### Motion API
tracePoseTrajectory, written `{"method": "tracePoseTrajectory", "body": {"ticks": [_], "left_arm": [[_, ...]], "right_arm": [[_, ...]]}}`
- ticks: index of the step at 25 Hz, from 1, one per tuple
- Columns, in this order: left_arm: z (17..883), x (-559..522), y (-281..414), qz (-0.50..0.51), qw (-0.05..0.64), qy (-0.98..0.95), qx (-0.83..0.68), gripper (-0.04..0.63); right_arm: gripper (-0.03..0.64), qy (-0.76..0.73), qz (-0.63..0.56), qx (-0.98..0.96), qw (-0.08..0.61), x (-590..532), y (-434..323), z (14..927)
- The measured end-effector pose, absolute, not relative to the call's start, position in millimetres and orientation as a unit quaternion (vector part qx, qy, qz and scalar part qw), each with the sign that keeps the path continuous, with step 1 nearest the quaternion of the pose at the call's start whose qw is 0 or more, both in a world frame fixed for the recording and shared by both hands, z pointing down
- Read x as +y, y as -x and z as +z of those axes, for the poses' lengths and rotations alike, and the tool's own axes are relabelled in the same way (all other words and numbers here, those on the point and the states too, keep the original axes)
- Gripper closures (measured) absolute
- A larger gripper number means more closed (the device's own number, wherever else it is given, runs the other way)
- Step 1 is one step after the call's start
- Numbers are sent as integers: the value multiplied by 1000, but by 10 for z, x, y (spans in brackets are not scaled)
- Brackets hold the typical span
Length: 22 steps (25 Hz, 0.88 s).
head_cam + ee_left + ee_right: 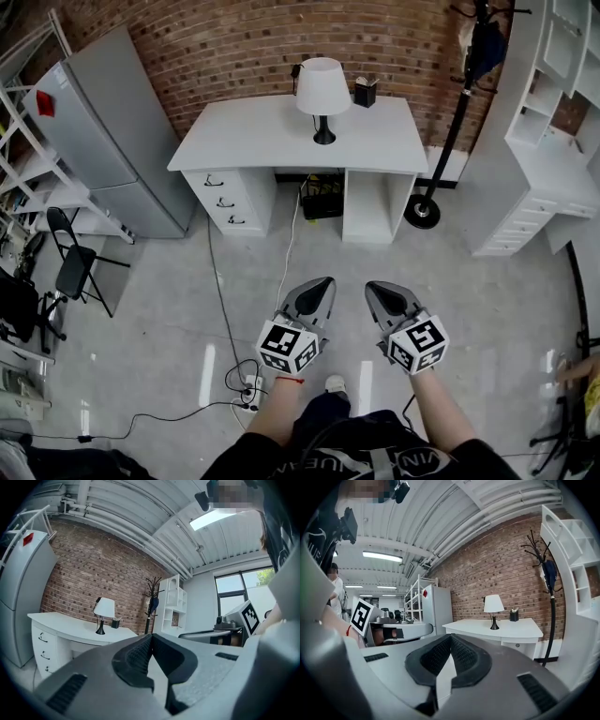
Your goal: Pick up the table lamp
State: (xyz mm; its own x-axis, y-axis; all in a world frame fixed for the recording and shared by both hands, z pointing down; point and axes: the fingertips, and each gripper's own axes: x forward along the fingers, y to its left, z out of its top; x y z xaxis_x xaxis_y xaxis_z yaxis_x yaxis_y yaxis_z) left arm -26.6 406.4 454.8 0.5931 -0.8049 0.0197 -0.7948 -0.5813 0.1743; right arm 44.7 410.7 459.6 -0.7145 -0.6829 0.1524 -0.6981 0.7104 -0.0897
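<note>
A: Far left, grey fridge [103, 122] and black folding chair [75, 267]. Neither matters. White desk [253, 131] stands against the brick wall, well ahead across open floor.

B: Lamp?

A: Table lamp [322, 89] upright at the back of the desk top, right of centre. White shade over a thin dark stem and round base. Small dark pen pot [366, 92] just beside it on the right, not touching.

B: Grippers?

A: Left gripper [325, 281]: pads pressed together, nothing between them. Right gripper [374, 286]: the same, closed and empty. Both held low, side by side, pointing at the desk and well short of it.

B: So the step is the approach.

A: I judge so. Walk in first. A floor cable [220, 309] runs at left, so keep feet off it. The jaws must part before anything else. The shade looks too wide and soft to clamp. The stem is the sensible grip, low near the base, so it doesn't swing. Come in from the lamp's left, away from the pen pot.

B: Risk?

A: It looks top-heavy, and a nudge on the shade could tip it. A cord appears to run to the wall behind, so lift gently. Coat stand [448, 141] is far right, out of the way.
</note>
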Motion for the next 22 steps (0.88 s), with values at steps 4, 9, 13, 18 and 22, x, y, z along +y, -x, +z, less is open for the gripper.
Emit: {"method": "tracePoseTrajectory", "body": {"ticks": [4, 9, 13, 18, 22], "left_arm": [[4623, 3728, 394, -31, 86, -889, -450, 589], [4724, 3477, 511, -39, 99, -885, -453, 589], [4704, 3356, 565, -47, 101, -884, -454, 589], [4695, 3167, 649, -55, 101, -880, -461, 589], [4713, 2965, 697, -53, 102, -874, -472, 589]], "right_arm": [[615, -383, 78, -919, 54, 3769, -387, 4665], [614, -393, 90, -913, 61, 3541, -392, 4787], [615, -392, 91, -913, 65, 3387, -328, 4810], [614, -382, 93, -918, 60, 3150, -233, 4793], [614, -372, 93, -921, 59, 2888, -171, 4817]]}}
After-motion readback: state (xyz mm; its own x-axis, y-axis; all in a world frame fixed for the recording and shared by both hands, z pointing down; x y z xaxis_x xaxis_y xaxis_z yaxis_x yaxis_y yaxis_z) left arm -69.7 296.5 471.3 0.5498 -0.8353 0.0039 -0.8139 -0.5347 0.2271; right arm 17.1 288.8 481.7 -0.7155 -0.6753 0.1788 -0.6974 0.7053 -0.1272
